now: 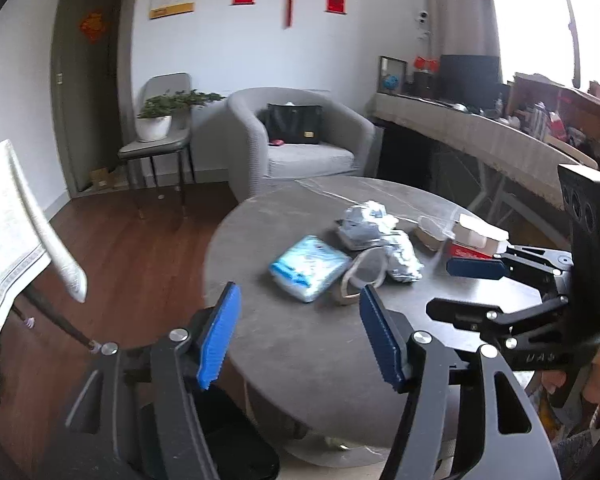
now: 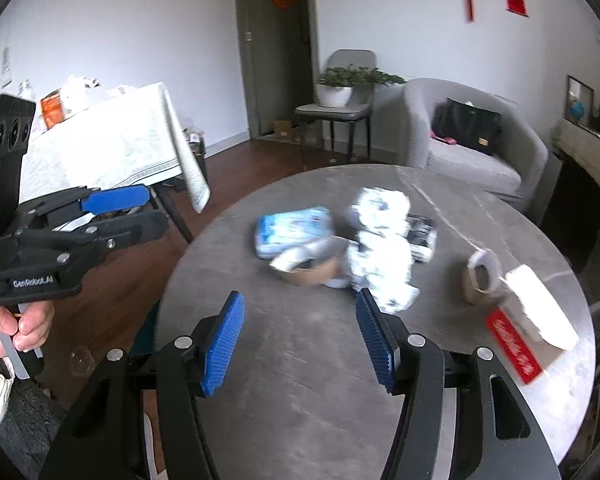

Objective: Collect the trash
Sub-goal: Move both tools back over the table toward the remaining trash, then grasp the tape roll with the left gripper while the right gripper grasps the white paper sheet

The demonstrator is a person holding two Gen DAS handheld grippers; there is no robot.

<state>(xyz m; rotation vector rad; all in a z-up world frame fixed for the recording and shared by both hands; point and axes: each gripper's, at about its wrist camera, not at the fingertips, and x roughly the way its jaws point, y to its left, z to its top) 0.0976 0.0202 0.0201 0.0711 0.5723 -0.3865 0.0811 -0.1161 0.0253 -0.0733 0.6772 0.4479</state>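
Trash sits in a loose cluster toward the middle of the round grey table [image 1: 300, 360]: a blue-and-white plastic packet [image 1: 308, 267], a crumpled white wrapper [image 1: 366, 222] just behind it, another crumpled white wad [image 1: 402, 258] to its right, and a flattened roll of tape [image 1: 360, 276] touching the packet's near corner. Further right lie a second tape roll [image 2: 480, 276] and a white box with a red side [image 2: 536, 320], near the table's edge.

Both tongs hover short of the pile, apart from it. The left gripper [image 1: 300, 332] has its blue pads [image 1: 220, 332] spread fairly wide with nothing between them, over the table's near rim. The right gripper [image 2: 300, 336] is likewise parted and empty, its tips just in front of the white wad. A hand [image 2: 20, 328] grips the left tool's handle.

Behind the table stand a grey armchair [image 1: 300, 148] with a black bag [image 1: 294, 124] on it, and a chair bearing a potted plant [image 1: 156, 116].
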